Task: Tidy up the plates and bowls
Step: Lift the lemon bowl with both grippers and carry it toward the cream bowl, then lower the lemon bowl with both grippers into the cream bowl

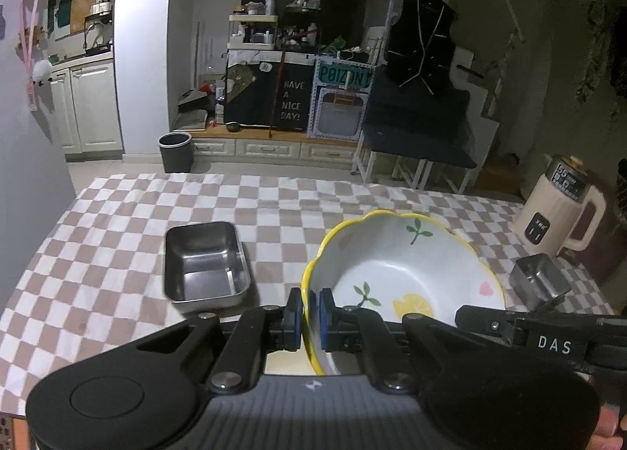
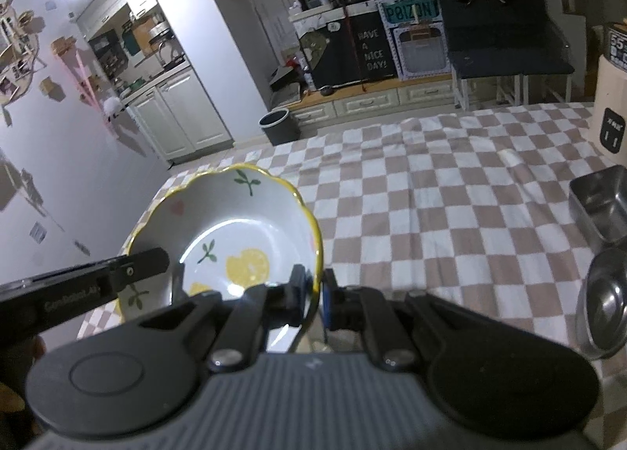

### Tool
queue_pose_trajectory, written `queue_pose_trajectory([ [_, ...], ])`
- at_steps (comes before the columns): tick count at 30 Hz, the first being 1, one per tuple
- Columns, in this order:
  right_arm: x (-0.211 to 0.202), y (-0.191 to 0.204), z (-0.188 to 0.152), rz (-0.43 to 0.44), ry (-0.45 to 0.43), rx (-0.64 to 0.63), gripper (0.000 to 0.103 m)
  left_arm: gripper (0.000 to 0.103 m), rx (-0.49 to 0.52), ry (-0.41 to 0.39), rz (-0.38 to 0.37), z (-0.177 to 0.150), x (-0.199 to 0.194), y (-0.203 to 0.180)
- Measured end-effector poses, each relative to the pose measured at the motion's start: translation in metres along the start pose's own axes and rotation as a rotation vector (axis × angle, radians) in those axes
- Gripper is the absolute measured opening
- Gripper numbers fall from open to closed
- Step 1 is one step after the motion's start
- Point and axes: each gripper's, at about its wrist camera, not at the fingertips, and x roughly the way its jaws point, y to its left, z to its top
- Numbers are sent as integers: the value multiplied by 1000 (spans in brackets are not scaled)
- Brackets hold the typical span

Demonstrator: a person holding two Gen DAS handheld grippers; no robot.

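Note:
A white bowl [image 1: 395, 269] with a yellow scalloped rim and lemon and leaf prints is held above the checkered tablecloth. My left gripper [image 1: 310, 318] is shut on its left rim. My right gripper [image 2: 315, 297] is shut on the opposite rim of the same bowl [image 2: 235, 230]. Each gripper's black body shows at the edge of the other's view. A rectangular steel tray [image 1: 205, 265] sits on the cloth left of the bowl. A smaller steel tray [image 1: 540, 281] lies at the right; it also shows in the right wrist view [image 2: 601, 203]. A round steel bowl [image 2: 605, 313] sits by it.
A cream electric kettle [image 1: 558, 211] stands at the table's right edge, also seen in the right wrist view [image 2: 613, 105]. The checkered tablecloth [image 1: 274, 207] covers the table. Beyond the far edge are a grey bin [image 1: 176, 152], cabinets and a dark chair [image 1: 419, 117].

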Motion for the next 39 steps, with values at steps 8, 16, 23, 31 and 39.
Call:
queue_pose_trajectory([
  [8,14,22,-5,28,43,-37,10,9,-14,30,50,-11,-7,28],
  [16,31,39,-14,25,101,-64,11,9,-67,91,46,-21,2,54],
  [23,41,43,-22,-16,155,-82,11,9,-77,160,16,-29,19,59],
  [31,52,42,-31,-48,203,-92,11,10,-56,233,29,-38,38,57],
  [39,59,43,-35,-59,250,-98,11,11,-39,270,43,-43,46,56],
])
